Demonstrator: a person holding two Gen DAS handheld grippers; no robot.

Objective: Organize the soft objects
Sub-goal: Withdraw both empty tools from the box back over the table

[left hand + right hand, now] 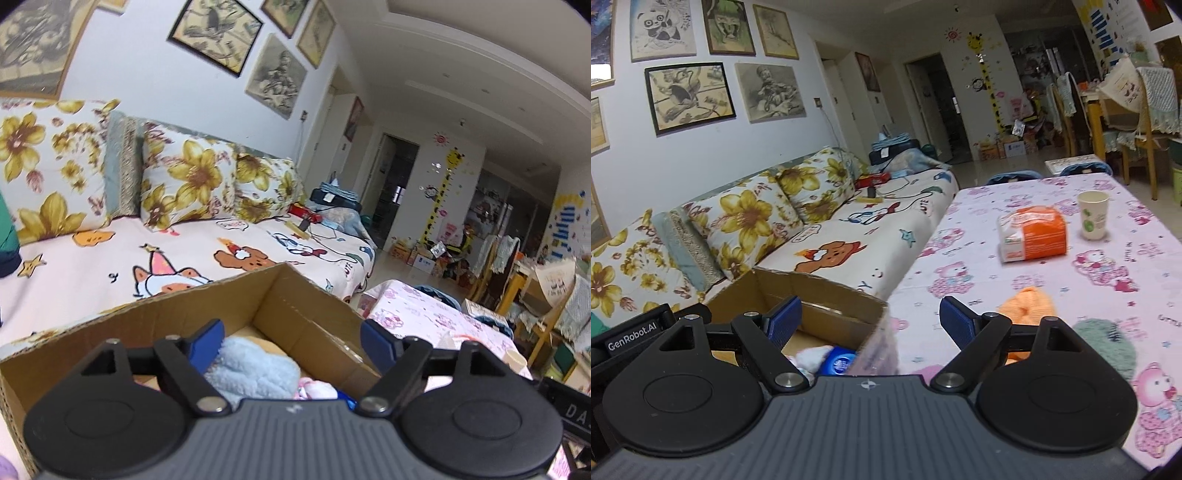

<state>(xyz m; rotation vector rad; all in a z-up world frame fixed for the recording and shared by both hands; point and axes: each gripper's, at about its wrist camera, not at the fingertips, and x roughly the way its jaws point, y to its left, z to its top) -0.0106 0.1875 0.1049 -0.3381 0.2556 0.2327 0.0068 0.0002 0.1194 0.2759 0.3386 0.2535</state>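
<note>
Soft items, among them a pale blue fleece piece (255, 373), are seen lying inside the cardboard box (295, 295) beside the sofa (110, 258). The left gripper (293, 341) is held above the box, jaws wide apart and empty. The right gripper (871, 317) is likewise spread and empty, near an orange knit (1028, 304) and a green knit (1108, 343) on the table (979, 258).
</note>
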